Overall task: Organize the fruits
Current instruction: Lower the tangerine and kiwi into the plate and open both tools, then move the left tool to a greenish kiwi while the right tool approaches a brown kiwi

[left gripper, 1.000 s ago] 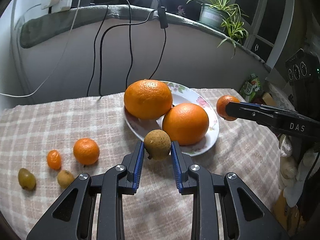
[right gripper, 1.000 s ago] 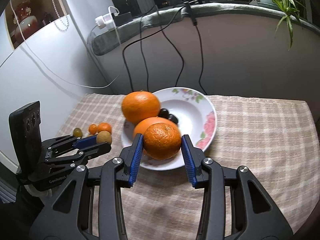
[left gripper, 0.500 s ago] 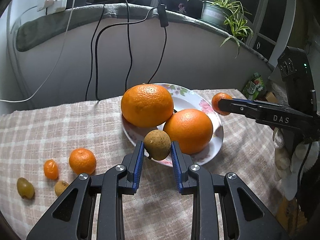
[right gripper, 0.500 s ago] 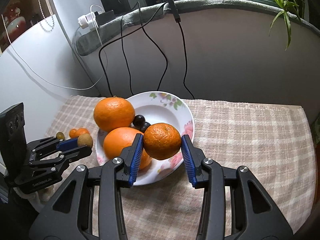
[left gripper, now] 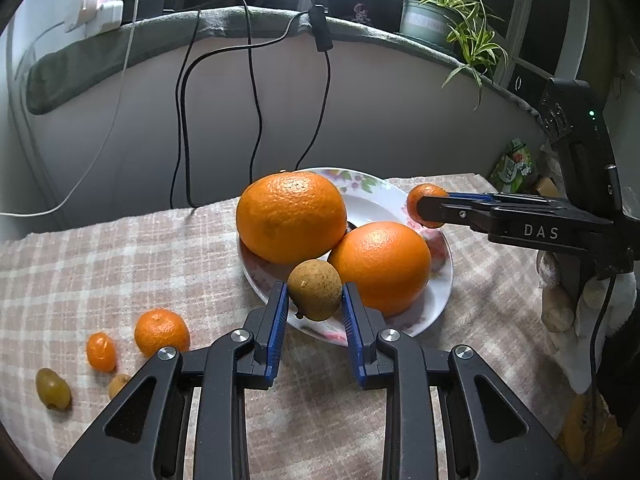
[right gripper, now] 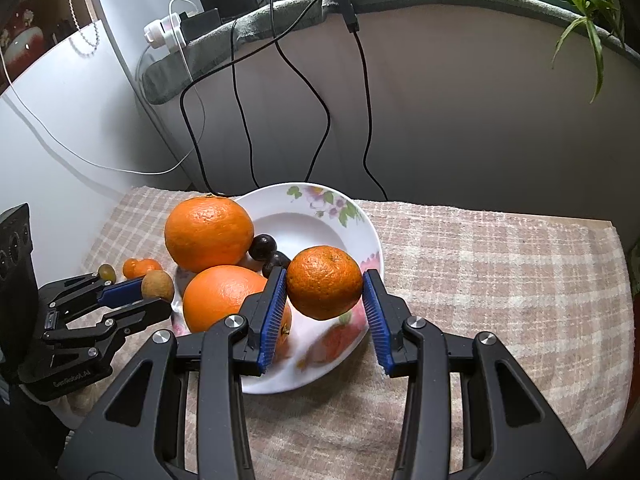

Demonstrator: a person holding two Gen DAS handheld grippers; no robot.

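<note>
My left gripper (left gripper: pixel 315 298) is shut on a small brown longan (left gripper: pixel 315 290), held just above the near rim of the flowered white plate (left gripper: pixel 372 194). My right gripper (right gripper: pixel 325 284) is shut on a mandarin (right gripper: pixel 324 282) and hovers over the plate's right half (right gripper: pixel 320 216). Two big oranges (left gripper: pixel 291 217) (left gripper: pixel 380 266) lie on the plate, with two dark grapes (right gripper: pixel 265 246) behind them. On the checked cloth to the left lie a small mandarin (left gripper: pixel 161 331), a kumquat (left gripper: pixel 101 351), a green grape (left gripper: pixel 52 388) and another longan (left gripper: pixel 118 385).
Black and white cables (left gripper: pixel 182 120) hang down the wall behind the table. A potted spider plant (left gripper: pixel 440 20) stands on the ledge at the back right. A gloved hand (left gripper: pixel 576 304) holds the right gripper's handle. The checked cloth (right gripper: pixel 500 264) covers the table to the plate's right.
The right gripper has carried the mandarin leftward and lower, from beside the plate to over its right half. The left gripper with the longan has edged slightly closer to the plate.
</note>
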